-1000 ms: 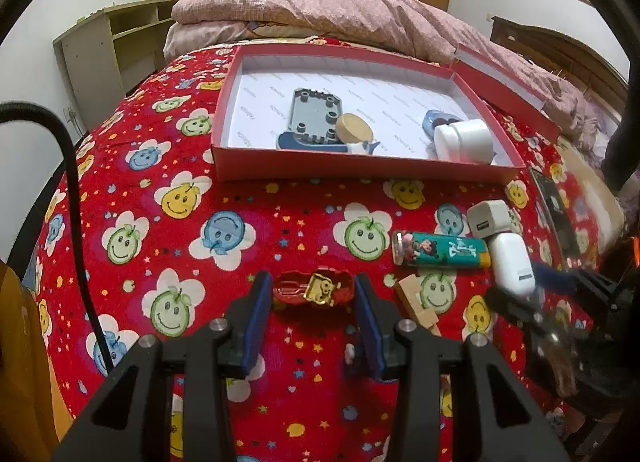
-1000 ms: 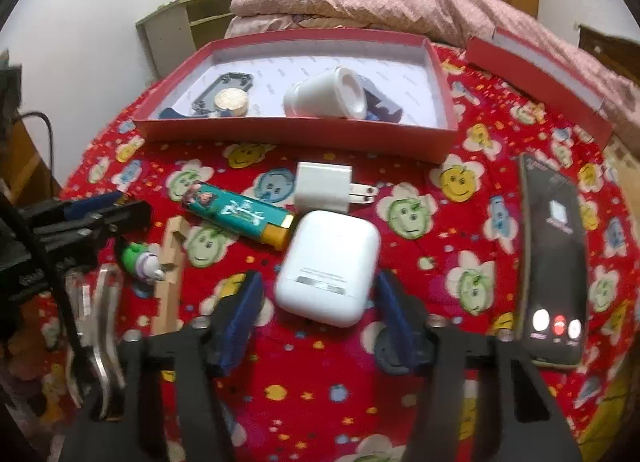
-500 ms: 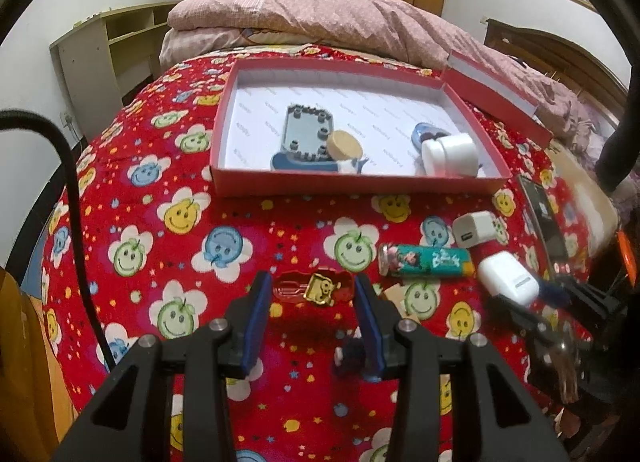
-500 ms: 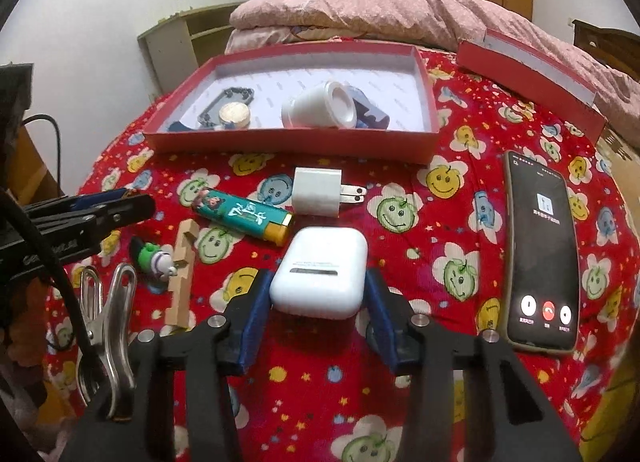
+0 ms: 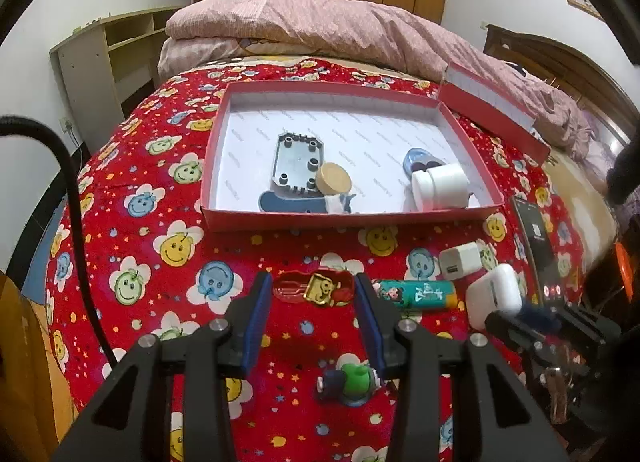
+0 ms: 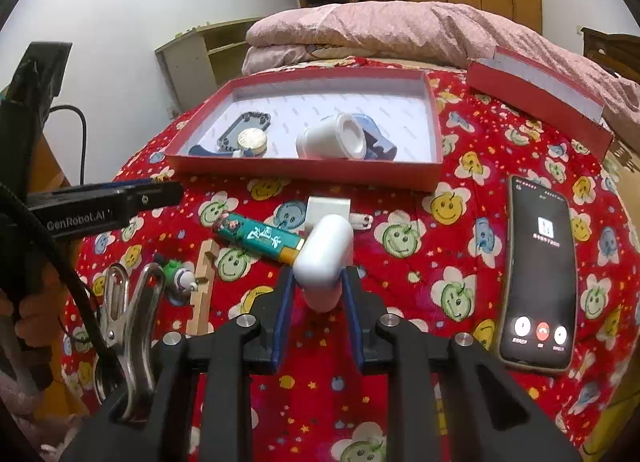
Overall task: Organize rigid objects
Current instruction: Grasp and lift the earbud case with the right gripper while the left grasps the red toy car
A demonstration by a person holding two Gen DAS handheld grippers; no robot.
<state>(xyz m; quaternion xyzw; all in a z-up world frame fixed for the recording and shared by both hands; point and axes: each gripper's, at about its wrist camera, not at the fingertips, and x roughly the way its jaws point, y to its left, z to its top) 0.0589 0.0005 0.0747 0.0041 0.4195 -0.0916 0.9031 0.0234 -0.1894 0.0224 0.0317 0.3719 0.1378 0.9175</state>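
The red box (image 5: 344,218) lies open on the bed's red smiley bedspread (image 5: 168,262). The phone (image 6: 538,274) lies lengthwise pointing toward the box, its writing too small to read. The right gripper (image 6: 316,294) is closing its fingers on the white earbud case (image 6: 324,258), tilted upright with its long axis rising away from them. The left gripper (image 5: 310,294), marked "GenRobot.AI", holds the red keychain (image 5: 314,289) crosswise between narrow fingers.

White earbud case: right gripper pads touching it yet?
Touching. The right wrist view shows both blue pads of the closing right gripper pressed against the white earbud case, tilted up between them.
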